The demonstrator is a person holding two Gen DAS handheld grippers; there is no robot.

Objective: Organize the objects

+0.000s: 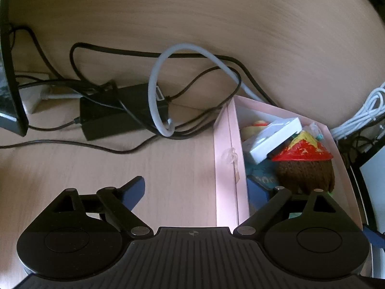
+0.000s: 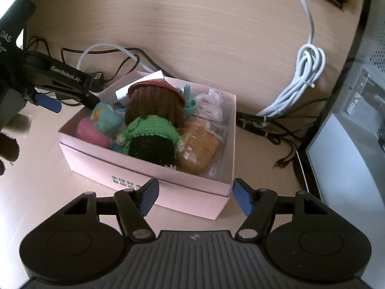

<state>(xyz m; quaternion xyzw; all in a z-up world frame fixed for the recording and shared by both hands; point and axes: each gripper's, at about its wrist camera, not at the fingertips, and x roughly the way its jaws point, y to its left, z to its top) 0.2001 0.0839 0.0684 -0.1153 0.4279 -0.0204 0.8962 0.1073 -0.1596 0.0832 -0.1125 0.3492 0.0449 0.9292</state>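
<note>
A pink cardboard box [image 2: 168,183] stands on the wooden desk. Packed in it are a crocheted doll [image 2: 151,122] with brown hair and a red hat, a pink egg [image 2: 91,132], a teal toy [image 2: 105,118] and a wrapped orange bun [image 2: 199,147]. The doll [image 1: 304,168] lies beside a tilted white flat case [image 1: 274,139]. My left gripper [image 1: 196,190] is open wide and straddles the box's left wall [image 1: 226,156], one finger inside the box and nothing held. My right gripper [image 2: 196,198] is open, its pads flanking the box's near right corner.
Behind the box lie a black power adapter [image 1: 120,115], a grey cable loop [image 1: 154,91] and tangled black leads. A bundled white cable [image 2: 303,77] sits to the box's right. A monitor edge [image 1: 9,72] stands at the left and a computer case [image 2: 349,144] at the right.
</note>
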